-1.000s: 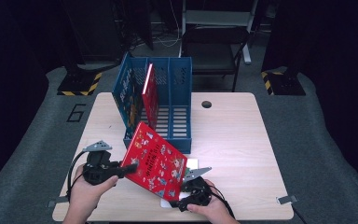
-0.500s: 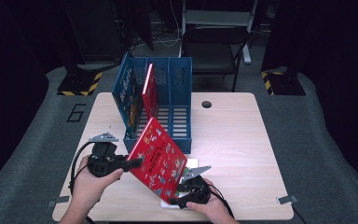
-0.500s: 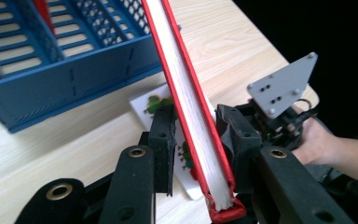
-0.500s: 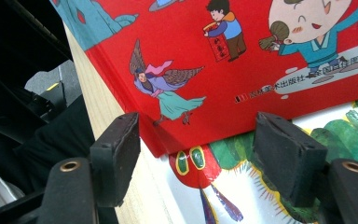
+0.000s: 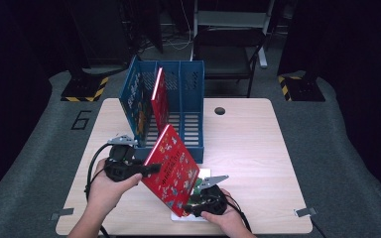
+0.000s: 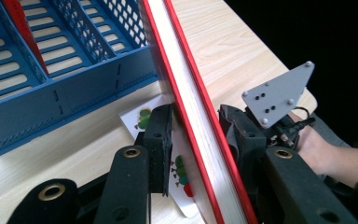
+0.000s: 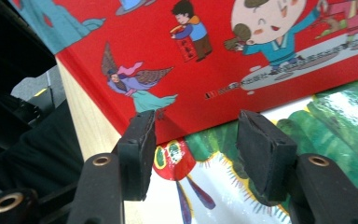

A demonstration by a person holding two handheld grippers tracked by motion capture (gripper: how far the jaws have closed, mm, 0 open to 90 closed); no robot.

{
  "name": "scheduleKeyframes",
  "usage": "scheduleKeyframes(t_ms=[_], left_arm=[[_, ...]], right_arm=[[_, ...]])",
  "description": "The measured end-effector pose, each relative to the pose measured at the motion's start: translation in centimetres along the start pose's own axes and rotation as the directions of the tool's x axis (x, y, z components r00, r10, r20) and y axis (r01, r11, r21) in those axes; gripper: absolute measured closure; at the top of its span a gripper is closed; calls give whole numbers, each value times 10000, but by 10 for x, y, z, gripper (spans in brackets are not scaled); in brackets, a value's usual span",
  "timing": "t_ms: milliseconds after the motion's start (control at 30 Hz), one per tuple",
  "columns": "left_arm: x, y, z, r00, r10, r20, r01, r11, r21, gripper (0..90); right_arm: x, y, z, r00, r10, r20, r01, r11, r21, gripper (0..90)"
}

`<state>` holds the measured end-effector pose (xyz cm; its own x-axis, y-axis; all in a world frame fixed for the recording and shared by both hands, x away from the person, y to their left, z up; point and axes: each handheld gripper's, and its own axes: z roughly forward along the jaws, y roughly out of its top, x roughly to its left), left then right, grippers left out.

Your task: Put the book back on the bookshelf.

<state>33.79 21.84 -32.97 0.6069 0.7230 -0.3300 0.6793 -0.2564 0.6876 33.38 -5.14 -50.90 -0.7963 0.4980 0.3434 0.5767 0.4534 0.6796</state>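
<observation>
Mostly red book [image 5: 171,171], cartoon-covered, tilted

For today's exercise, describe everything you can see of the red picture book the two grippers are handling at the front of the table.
The red picture book is a hardback with cartoon figures on its cover and pale page edges between red boards. It is closed and stands tilted on its lower edge, just in front of the blue file rack. The left gripper straddles its edge; the right gripper sits open at its lower corner. Under it lies a white picture book.
</observation>
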Motion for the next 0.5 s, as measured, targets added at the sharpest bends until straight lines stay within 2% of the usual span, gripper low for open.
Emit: scheduleKeyframes(t_ms=[33, 67, 167, 200, 367, 433, 500], left_arm=[[0, 0, 0, 10000, 0, 0, 0, 10000, 0, 648], [-3, 1, 5, 9995, 121, -280, -120, 9999, 39, 648], [-4, 2, 7, 9993, 217, -300, -212, 9997, 154, 648], [-6, 2, 9, 9996, 84, -279, -80, 9999, 135, 648], [-11, 3, 16, 9973, 434, -590, -418, 9987, 287, 648], [-13, 3, 17, 9978, 369, -554, -353, 9989, 303, 644], [-15, 4, 17, 9974, 395, -598, -376, 9988, 326, 644]], right_arm=[[-1, 0, 0, 10000, -73, 4, 73, 10000, -36, 478], [0, 0, 0, 10000, -17, 5, 17, 10000, -18, 479], [0, 0, 1, 10000, -14, 12, 14, 10000, -49, 481], [0, 0, 1, 10000, -56, 73, 57, 10000, -57, 481], [0, 0, 2, 9999, -28, 107, 30, 9999, -150, 486], [0, -1, 2, 9997, -94, 241, 97, 9998, -151, 487], [0, 0, 2, 9999, -48, 166, 50, 9999, -154, 487]])
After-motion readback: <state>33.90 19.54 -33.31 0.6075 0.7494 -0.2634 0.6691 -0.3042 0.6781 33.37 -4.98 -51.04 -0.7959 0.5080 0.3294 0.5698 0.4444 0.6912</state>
